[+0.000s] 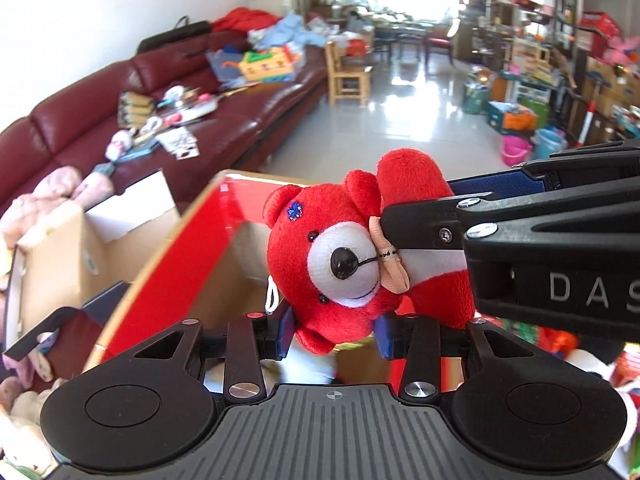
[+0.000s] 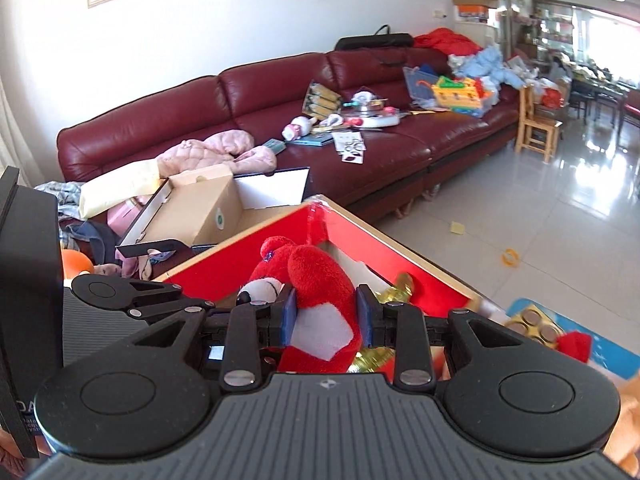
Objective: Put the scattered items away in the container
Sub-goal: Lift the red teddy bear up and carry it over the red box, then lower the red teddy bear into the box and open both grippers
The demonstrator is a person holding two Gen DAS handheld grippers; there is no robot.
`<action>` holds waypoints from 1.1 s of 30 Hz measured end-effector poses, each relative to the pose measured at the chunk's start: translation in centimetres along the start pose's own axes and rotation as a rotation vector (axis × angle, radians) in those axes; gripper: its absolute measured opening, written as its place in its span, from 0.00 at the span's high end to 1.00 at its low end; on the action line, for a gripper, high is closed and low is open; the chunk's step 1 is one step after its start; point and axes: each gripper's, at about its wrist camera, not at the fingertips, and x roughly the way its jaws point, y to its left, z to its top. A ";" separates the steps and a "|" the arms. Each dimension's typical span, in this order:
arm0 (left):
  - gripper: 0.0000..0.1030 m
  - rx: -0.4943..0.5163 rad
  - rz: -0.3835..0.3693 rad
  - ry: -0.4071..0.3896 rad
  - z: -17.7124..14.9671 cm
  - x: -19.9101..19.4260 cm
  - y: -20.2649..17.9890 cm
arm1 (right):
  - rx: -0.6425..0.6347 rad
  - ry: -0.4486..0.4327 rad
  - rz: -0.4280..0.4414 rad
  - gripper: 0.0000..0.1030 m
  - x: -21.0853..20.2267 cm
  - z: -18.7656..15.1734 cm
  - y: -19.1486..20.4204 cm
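Note:
A red plush bear (image 1: 340,264) with a white muzzle and a peach ribbon hangs over an open cardboard box (image 1: 180,256) with red flaps. My left gripper (image 1: 336,332) is shut on the lower part of the bear's head, its blue pads pressing in from both sides. My right gripper (image 1: 416,208) reaches in from the right and is shut on the bear's body. In the right wrist view the right gripper (image 2: 327,316) squeezes the bear (image 2: 320,280) across its red and white belly, above the box's red inner wall (image 2: 224,276). Gold items (image 2: 400,284) lie inside the box.
A maroon sofa (image 2: 256,96) strewn with toys and a pink jacket runs along the wall. A brown carton (image 2: 200,208) sits beside the red box. A wooden chair (image 2: 536,128) stands at the sofa's end. Tiled floor (image 2: 540,208) stretches right, with buckets (image 1: 516,150) and shelves beyond.

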 end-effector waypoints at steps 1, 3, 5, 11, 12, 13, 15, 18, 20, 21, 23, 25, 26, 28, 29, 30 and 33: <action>0.60 -0.006 0.007 0.003 0.3 0.3 0.5 | -0.007 -0.001 0.002 0.65 0.6 0.2 0.2; 0.60 -0.014 0.024 0.008 0.8 1.0 1.3 | -0.010 -0.003 0.004 0.63 1.6 0.8 0.4; 0.60 -0.025 0.049 0.009 1.6 1.9 2.3 | -0.012 -0.009 -0.006 0.62 2.4 1.1 0.3; 0.28 -0.071 0.134 0.068 2.8 6.3 3.5 | 0.024 -0.013 -0.103 0.27 4.8 1.1 -1.7; 0.26 -0.078 0.129 0.081 2.6 6.7 3.5 | 0.038 -0.003 -0.102 0.27 5.0 0.8 -2.2; 0.25 -0.086 0.122 0.092 2.1 7.2 3.8 | 0.046 0.006 -0.096 0.27 5.1 0.5 -2.5; 0.22 -0.089 0.115 0.112 1.5 8.1 4.0 | 0.044 0.024 -0.107 0.27 5.6 0.0 -2.9; 0.22 -0.083 0.113 0.145 0.7 9.1 4.0 | 0.049 0.046 -0.107 0.27 6.1 -0.4 -3.2; 0.21 -0.085 0.111 0.158 0.3 9.7 4.2 | 0.043 0.056 -0.104 0.27 6.4 -0.6 -2.9; 0.20 -0.088 0.113 0.165 0.0 9.9 4.2 | 0.035 0.061 -0.104 0.27 6.6 -0.6 -2.7; 0.20 -0.091 0.114 0.176 -0.6 10.1 4.2 | 0.021 0.073 -0.104 0.27 6.9 -0.8 -2.5; 0.19 -0.092 0.116 0.185 -0.8 10.3 4.3 | 0.015 0.086 -0.101 0.27 7.2 -1.0 -2.4; 0.19 -0.092 0.116 0.189 -1.0 10.3 4.3 | 0.014 0.092 -0.101 0.27 7.2 -1.2 -2.3; 0.19 -0.091 0.116 0.194 -1.3 10.3 4.3 | 0.009 0.105 -0.100 0.27 7.4 -1.4 -2.2; 0.18 -0.091 0.117 0.196 -1.4 10.3 4.3 | 0.005 0.111 -0.099 0.27 7.4 -1.5 -2.1; 0.18 -0.091 0.117 0.196 -1.5 10.2 4.3 | 0.000 0.117 -0.097 0.27 7.5 -1.5 -2.1; 0.16 -0.087 0.119 0.195 -1.8 10.0 4.2 | -0.015 0.132 -0.094 0.26 7.5 -1.7 -1.9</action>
